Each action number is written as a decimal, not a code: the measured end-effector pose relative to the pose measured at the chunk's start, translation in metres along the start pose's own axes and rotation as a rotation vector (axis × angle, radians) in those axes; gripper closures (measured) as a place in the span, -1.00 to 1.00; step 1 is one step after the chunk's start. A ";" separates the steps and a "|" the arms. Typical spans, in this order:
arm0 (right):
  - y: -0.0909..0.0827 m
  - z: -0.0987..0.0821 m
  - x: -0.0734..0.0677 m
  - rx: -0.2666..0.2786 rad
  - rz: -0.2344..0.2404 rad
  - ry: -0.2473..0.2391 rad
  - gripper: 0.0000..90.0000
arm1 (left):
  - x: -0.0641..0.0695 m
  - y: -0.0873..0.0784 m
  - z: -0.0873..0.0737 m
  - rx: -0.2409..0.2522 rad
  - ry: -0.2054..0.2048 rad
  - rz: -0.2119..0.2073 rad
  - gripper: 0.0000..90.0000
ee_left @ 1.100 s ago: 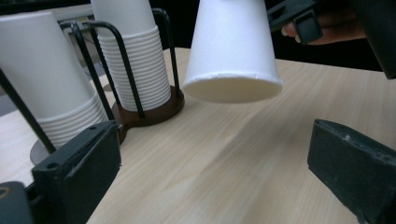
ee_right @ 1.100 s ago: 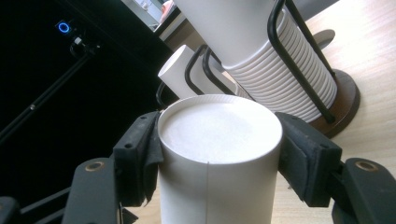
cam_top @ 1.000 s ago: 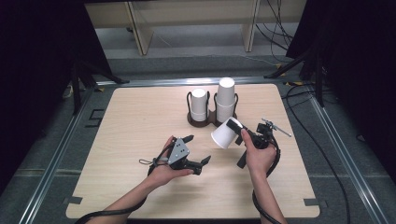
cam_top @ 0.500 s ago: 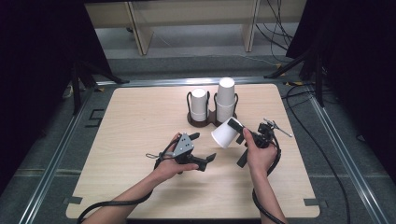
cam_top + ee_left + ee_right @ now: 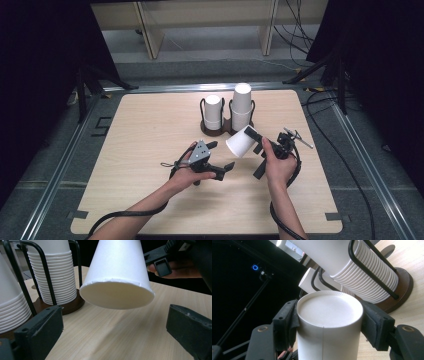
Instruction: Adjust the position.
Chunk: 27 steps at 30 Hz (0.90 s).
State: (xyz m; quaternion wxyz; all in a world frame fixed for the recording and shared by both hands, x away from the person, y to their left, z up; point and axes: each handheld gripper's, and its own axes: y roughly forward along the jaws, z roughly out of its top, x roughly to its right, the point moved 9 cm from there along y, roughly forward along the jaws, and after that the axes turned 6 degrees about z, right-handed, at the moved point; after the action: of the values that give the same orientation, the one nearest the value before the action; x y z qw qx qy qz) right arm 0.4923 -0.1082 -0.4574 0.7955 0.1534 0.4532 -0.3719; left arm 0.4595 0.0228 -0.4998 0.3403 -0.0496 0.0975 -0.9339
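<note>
The right gripper (image 5: 253,136) is clamped on a white paper cup (image 5: 239,142), its two black pads pressing the cup's sides near the closed bottom end. In the right gripper view the cup (image 5: 329,322) stands squarely between the pads, with its flat bottom facing the camera. From above, the cup is held off the bench (image 5: 145,135), tilted so its open mouth points down and toward the left gripper (image 5: 218,156).

The left gripper has just been opening and now stands wide, with nothing in it. In the left gripper view the cup's mouth (image 5: 117,293) hangs just ahead of and above the gap between the spread jaws, not touching either.

Behind the cup stands a dark wire cup holder (image 5: 226,127) with two stacks of white cups (image 5: 241,102), near the far edge of the bench; the held cup is just in front of it.
</note>
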 end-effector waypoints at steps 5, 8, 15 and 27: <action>0.000 -0.001 0.001 -0.006 -0.004 0.014 -0.22 | 0.000 0.005 0.000 0.016 -0.023 -0.014 -0.99; 0.001 -0.003 0.001 -0.010 0.008 0.022 -0.22 | 0.001 0.006 -0.001 0.001 -0.019 -0.016 -0.99; 0.002 -0.006 0.001 -0.004 0.019 0.075 -0.22 | 0.001 0.012 -0.001 0.026 -0.047 -0.027 -0.98; 0.004 -0.009 0.000 -0.009 0.028 0.082 -0.22 | 0.003 0.022 0.001 0.047 -0.083 -0.042 -0.96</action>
State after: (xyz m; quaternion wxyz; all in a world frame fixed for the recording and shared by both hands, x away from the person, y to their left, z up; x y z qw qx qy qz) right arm 0.4899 -0.0998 -0.4630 0.7821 0.1714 0.4848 -0.3520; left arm 0.4708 0.0046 -0.5038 0.3254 -0.0822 0.0605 -0.9400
